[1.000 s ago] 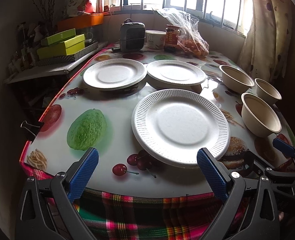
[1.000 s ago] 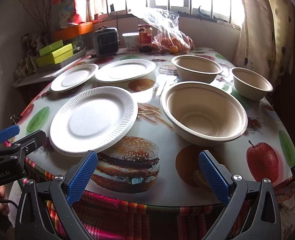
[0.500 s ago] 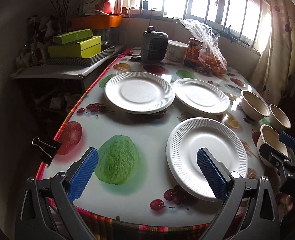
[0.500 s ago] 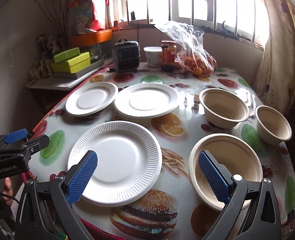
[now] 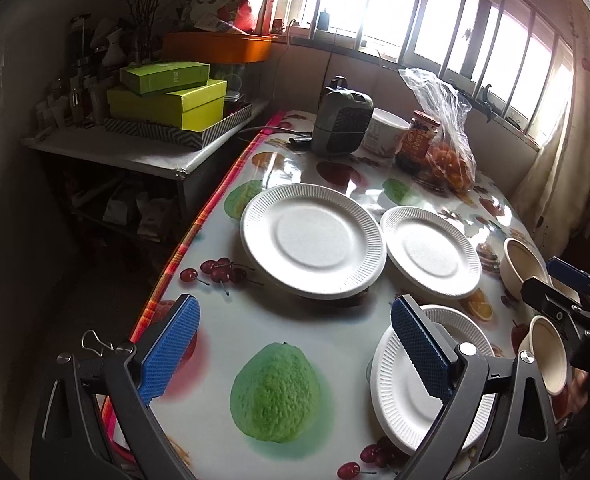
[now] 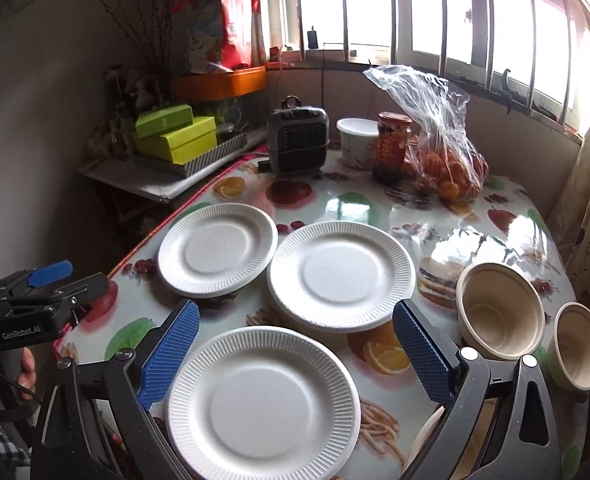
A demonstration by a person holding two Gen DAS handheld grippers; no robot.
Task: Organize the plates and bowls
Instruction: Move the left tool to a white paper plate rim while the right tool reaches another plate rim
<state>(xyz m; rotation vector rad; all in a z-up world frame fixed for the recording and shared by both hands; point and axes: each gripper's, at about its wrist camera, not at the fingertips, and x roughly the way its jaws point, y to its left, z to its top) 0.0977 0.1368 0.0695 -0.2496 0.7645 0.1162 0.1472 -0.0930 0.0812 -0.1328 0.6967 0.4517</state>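
Note:
Three white foam plates lie on the fruit-print table: a far left plate (image 5: 313,240) (image 6: 217,250), a middle plate (image 5: 431,250) (image 6: 341,276) and a near plate (image 5: 407,384) (image 6: 263,404). Beige paper bowls stand at the right: one (image 6: 501,312) (image 5: 521,262), a smaller one (image 6: 579,346) and a third whose rim (image 6: 425,440) shows behind my right finger. My left gripper (image 5: 295,350) is open and empty above the table's left front, its right finger over the near plate. My right gripper (image 6: 295,350) is open and empty above the near plate.
At the table's back stand a grey heater (image 6: 298,142), a white tub (image 6: 357,142), a jar (image 6: 391,146) and a plastic bag of oranges (image 6: 443,152). A side shelf with green boxes (image 5: 167,100) is to the left. A curtain (image 5: 575,140) hangs at the right.
Both grippers have risen and swung left. The left view now centres on the far left plate, the right view on the near plate. Nothing on the table has moved.

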